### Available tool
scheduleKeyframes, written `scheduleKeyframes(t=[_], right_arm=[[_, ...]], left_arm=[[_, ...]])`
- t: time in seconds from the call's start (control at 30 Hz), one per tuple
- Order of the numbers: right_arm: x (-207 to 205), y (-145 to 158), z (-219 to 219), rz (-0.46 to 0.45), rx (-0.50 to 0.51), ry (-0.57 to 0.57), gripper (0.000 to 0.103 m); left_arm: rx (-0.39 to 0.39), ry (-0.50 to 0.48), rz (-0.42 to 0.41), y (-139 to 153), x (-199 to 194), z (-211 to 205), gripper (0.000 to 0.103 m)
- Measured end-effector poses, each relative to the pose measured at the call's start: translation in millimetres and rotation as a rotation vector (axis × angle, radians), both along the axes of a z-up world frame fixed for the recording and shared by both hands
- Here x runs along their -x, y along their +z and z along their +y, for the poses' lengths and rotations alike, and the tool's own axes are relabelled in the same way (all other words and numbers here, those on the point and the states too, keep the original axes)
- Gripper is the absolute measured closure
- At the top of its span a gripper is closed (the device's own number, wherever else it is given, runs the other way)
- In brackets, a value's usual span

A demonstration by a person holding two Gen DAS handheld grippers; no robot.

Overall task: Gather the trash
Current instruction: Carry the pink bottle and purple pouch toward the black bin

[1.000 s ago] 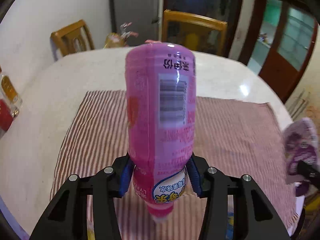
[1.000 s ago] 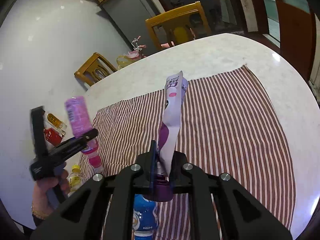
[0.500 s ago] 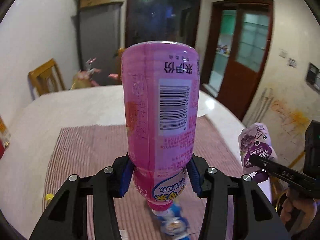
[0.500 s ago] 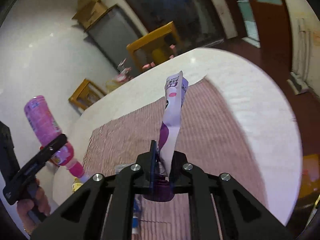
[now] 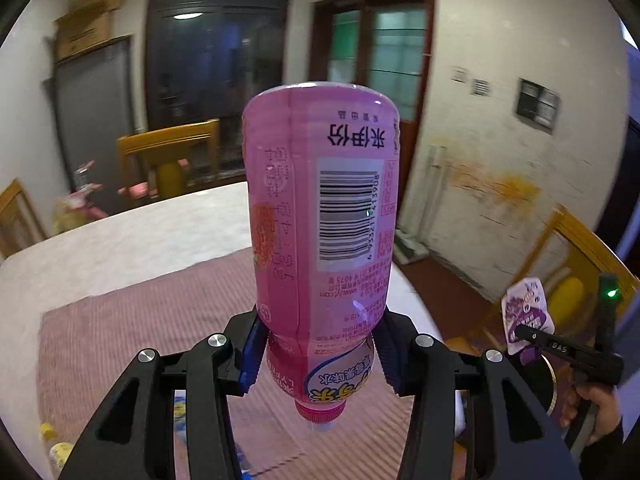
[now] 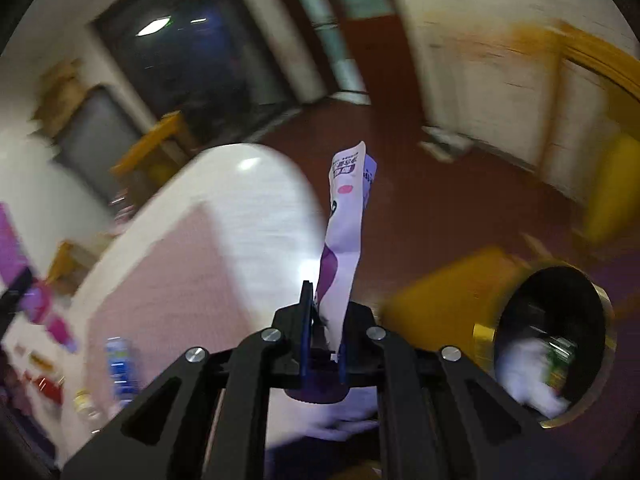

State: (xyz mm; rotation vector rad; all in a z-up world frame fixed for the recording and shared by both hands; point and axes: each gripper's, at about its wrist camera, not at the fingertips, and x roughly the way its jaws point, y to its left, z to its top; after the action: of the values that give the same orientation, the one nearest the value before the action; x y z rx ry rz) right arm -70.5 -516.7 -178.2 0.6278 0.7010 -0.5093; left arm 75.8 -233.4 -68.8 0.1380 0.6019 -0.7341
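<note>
The round pale table [image 5: 132, 248] fills the lower left of the left wrist view, with a red-and-white striped cloth [image 5: 132, 320] spread over its near part. In the blurred right wrist view the same table sits left of centre, and a round bin with a brass-coloured rim [image 6: 600, 320] shows at the lower right, dark inside, with white and green rubbish in the bottom. Wooden chairs stand beyond the table, one at the centre left [image 5: 168, 156] of the left wrist view and another at its right edge [image 5: 576, 248].

The pink drink bottle [image 5: 320, 208] stands upside down in the middle of the left wrist view, its barcode facing the camera and its pink cap pointing down. The left gripper [image 5: 320, 348] is clamped on it near the neck, blue pads pressing both sides.

The purple-and-white drink pouch [image 6: 344, 240] rises from the centre of the right wrist view, pinched at its lower end by the right gripper [image 6: 324, 340], whose jaws are nearly together. In the left wrist view this pouch appears at the lower right, with a person's hand [image 5: 600, 408] on the gripper's handle.

A blue-labelled bottle [image 6: 118, 364] lies on the cloth at the lower left, blurred.
</note>
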Motion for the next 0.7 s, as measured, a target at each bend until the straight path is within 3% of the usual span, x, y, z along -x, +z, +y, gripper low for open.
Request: scheduleKeyframes(t=[0.2, 0.33, 0.37, 0.4, 0.43, 0.53, 0.7], right_arm=[[92.9, -67.7, -64.8, 0.162, -0.081, -0.303, 0.092], [111.3, -111.6, -88.3, 0.225, -0.149, -0.375, 0.089], [111.3, -126.9, -93.3, 0.255, -0.178, -0.381, 0.083], [110.0, -137.0, -96.1, 0.275, -0.202, -0.379, 0.052], [108.9, -150.1, -99.4, 0.301, -0.231, -0.382, 0.030], [114.4, -166.5, -103.7, 0.298, -0.241, -0.407, 0.030], [143.2, -157.8, -115.3, 0.205, -0.226, -0.489, 0.030]], left_arm=[[0.004, -0.130, 0.009, -3.7, 24.9, -38.3, 0.056], [-0.006, -0.187, -0.001, -7.0, 44.8, -60.9, 0.056], [-0.007, -0.206, 0.004, -8.0, 51.1, -68.4, 0.056], [-0.008, -0.218, 0.008, -9.3, 54.7, -75.4, 0.056], [-0.012, -0.234, 0.010, -10.2, 59.3, -82.2, 0.056], [-0.028, -0.283, 0.006, -15.8, 77.3, -100.5, 0.056], [-0.061, -0.399, 0.017, -31.1, 107.4, -148.8, 0.056]])
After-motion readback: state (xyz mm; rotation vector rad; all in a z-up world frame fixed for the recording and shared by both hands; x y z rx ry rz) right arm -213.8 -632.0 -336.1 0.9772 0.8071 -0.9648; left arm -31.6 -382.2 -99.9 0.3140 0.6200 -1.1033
